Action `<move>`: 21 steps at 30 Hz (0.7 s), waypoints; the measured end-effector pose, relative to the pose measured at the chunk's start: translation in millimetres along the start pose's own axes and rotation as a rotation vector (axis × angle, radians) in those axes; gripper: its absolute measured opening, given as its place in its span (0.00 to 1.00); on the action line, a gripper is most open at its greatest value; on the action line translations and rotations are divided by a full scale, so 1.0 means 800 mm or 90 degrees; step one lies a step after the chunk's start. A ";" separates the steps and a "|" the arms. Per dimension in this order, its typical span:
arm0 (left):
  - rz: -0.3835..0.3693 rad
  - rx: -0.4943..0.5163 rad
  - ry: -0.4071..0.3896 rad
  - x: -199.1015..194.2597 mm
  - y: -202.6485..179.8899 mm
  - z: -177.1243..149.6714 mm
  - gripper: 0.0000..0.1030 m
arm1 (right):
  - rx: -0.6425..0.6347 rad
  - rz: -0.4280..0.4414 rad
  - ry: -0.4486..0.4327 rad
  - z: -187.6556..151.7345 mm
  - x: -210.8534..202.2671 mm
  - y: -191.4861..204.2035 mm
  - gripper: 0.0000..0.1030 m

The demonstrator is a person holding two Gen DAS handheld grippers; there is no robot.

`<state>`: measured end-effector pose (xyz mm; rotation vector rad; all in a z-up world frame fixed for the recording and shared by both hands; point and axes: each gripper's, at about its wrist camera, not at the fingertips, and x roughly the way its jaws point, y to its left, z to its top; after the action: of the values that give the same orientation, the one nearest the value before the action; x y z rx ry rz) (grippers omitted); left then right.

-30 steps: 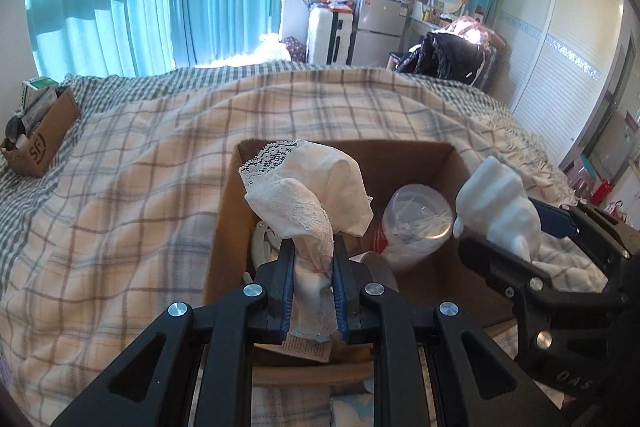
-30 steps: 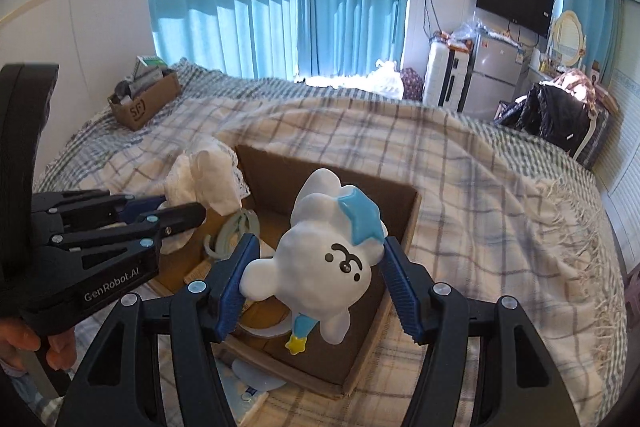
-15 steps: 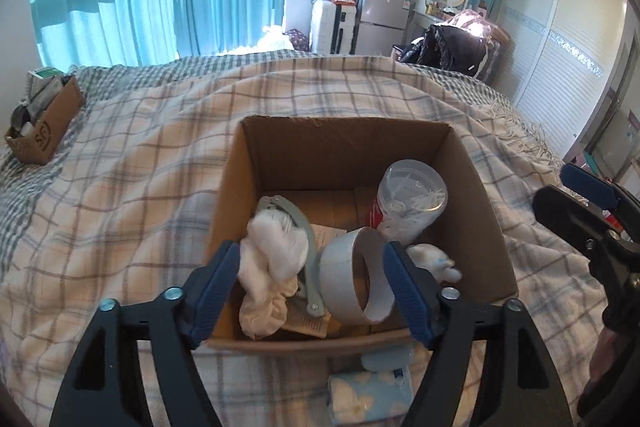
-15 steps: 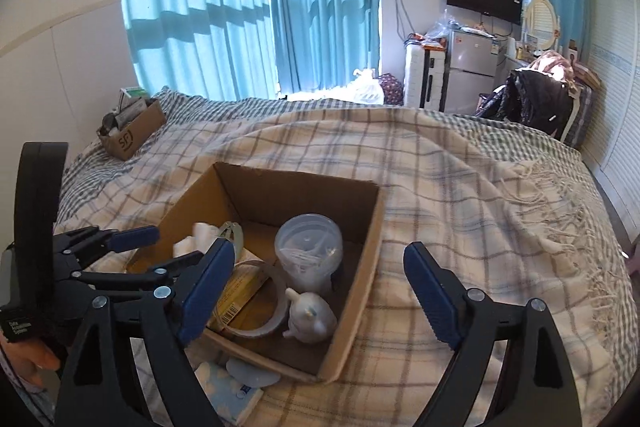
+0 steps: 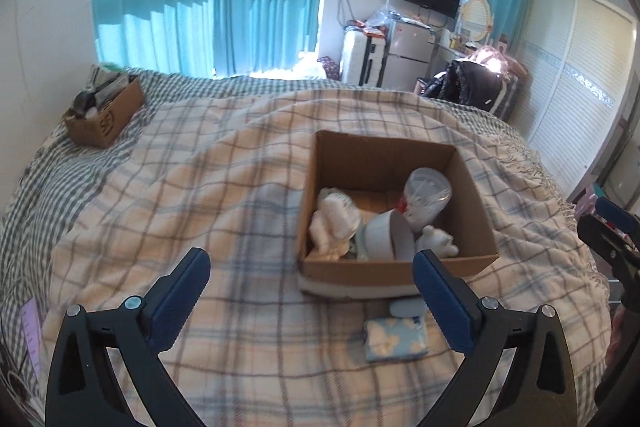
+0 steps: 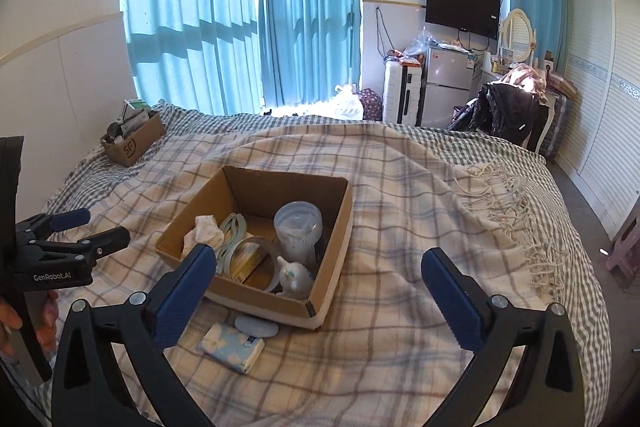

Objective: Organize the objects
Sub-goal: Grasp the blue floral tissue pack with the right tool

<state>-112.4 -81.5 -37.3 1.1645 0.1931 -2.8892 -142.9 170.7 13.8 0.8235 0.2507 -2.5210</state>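
An open cardboard box (image 5: 348,151) (image 6: 332,267) sits on the plaid bed. Inside lie a white lace cloth (image 5: 334,223) (image 6: 204,229), a tape roll (image 5: 388,237) (image 6: 256,255), a clear plastic jar (image 5: 426,193) (image 6: 298,227) and a white plush toy (image 5: 438,239) (image 6: 294,277). My left gripper (image 5: 312,301) is open and empty, held back from the box's near left side; it also shows in the right wrist view (image 6: 92,233). My right gripper (image 6: 320,295) is open and empty, above the box's near edge; it also shows in the left wrist view (image 5: 604,223).
A blue floral tissue pack (image 5: 396,341) (image 6: 232,345) and a pale oval object (image 6: 256,327) lie on the blanket just in front of the box. A smaller cardboard box (image 5: 106,111) (image 6: 134,141) with items stands at the bed's far left corner. A fringed blanket edge (image 6: 516,211) runs along the right.
Both grippers let go: the lace cloth and the plush toy now lie in the box. Both grippers opened and drew back and up from the box.
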 end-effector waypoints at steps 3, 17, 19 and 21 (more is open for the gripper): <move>0.006 -0.017 -0.004 -0.001 0.019 -0.027 1.00 | -0.008 -0.001 0.018 -0.020 0.007 0.017 1.00; 0.033 -0.080 0.121 0.074 0.070 -0.103 1.00 | -0.020 -0.009 0.171 -0.123 0.129 0.096 1.00; 0.043 -0.112 0.125 0.078 0.081 -0.106 1.00 | -0.025 -0.010 0.195 -0.134 0.146 0.104 1.00; 0.059 -0.131 0.135 0.084 0.088 -0.109 1.00 | -0.034 -0.006 0.215 -0.141 0.163 0.113 1.00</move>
<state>-96.1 -138.7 -153.5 1.3963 0.4180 -2.5908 -133.2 77.6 -156.7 1.2272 0.4303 -2.3600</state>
